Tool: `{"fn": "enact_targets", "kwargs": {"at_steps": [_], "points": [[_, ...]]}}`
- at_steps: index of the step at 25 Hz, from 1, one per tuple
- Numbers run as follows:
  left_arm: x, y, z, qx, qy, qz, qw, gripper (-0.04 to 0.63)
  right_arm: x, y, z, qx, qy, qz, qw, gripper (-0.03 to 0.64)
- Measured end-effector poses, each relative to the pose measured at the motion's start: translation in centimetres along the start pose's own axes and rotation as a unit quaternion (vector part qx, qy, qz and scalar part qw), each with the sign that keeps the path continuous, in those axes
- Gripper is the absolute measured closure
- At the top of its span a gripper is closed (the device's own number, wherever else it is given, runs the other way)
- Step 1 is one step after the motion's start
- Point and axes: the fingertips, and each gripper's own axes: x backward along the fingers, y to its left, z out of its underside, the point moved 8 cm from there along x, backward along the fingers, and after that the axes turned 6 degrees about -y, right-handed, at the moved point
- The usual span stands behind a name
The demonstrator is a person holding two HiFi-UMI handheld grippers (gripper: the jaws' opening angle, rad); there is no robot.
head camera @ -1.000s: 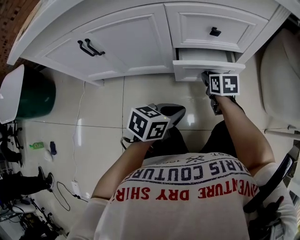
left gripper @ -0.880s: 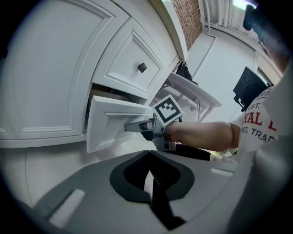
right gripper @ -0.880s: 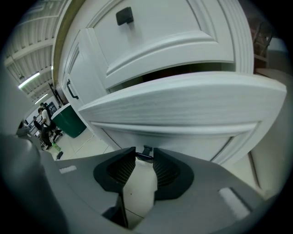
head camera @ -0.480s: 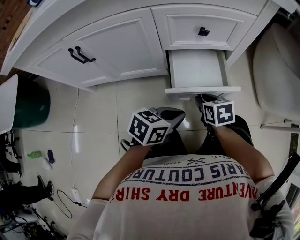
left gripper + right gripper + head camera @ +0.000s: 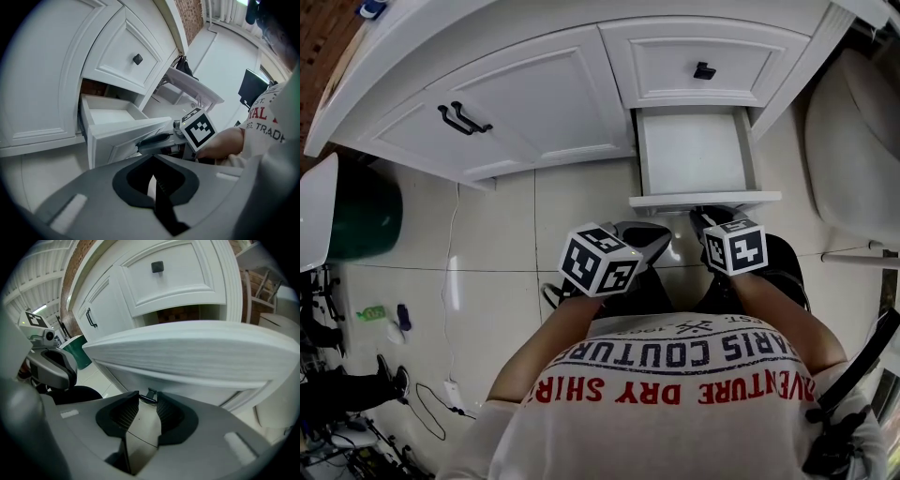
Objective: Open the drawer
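Observation:
The lower white drawer (image 5: 692,150) stands pulled out of the cabinet, and its inside is bare. At its front panel (image 5: 703,199) my right gripper (image 5: 705,218) is shut on the small black drawer knob (image 5: 150,394), one ribbed pad on each side of it. In the right gripper view that gripper (image 5: 148,397) sits just under the wide drawer front (image 5: 197,357). My left gripper (image 5: 645,239) hangs over the floor to the left of the drawer, touching nothing. In the left gripper view its jaws (image 5: 153,161) stand shut and empty, facing the drawer's side (image 5: 126,133).
Above the open drawer is a closed upper drawer (image 5: 712,52) with a black knob (image 5: 704,70). Left of it are cabinet doors with black handles (image 5: 461,117). A green bin (image 5: 361,211) stands at the left, a white fixture (image 5: 853,141) at the right. Cables (image 5: 441,375) lie on the tiled floor.
The drawer has slid out of the cabinet toward me, from barely open to well open. My right gripper came back with its front. My left gripper has hardly moved.

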Motion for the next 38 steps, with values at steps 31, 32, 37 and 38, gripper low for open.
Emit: {"fn": "enact_targets", "kwargs": {"at_steps": [31,32,37,38], "points": [[24.8,-24.0,-27.0,-0.002,0.029,0.011,0.9995,0.598,36.7,18.8,-27.4,-0.06,-0.01,-0.185,0.981,0.566],[25.7,-24.7,-27.3,-0.004,0.028,0.013,0.9995,0.598,37.6,19.6,-27.8,-0.055,-0.012,-0.184,0.981,0.579],[27.6,-27.1,-27.7,-0.02,0.007,0.018,0.9996,0.598,39.6,22.1,-27.3,-0.041,-0.011,-0.184,0.982,0.606],[27.5,-27.7,-27.3,-0.019,0.003,0.017,0.9997,0.598,39.9,22.2,-26.7,-0.041,-0.008,-0.191,0.981,0.606]]}}
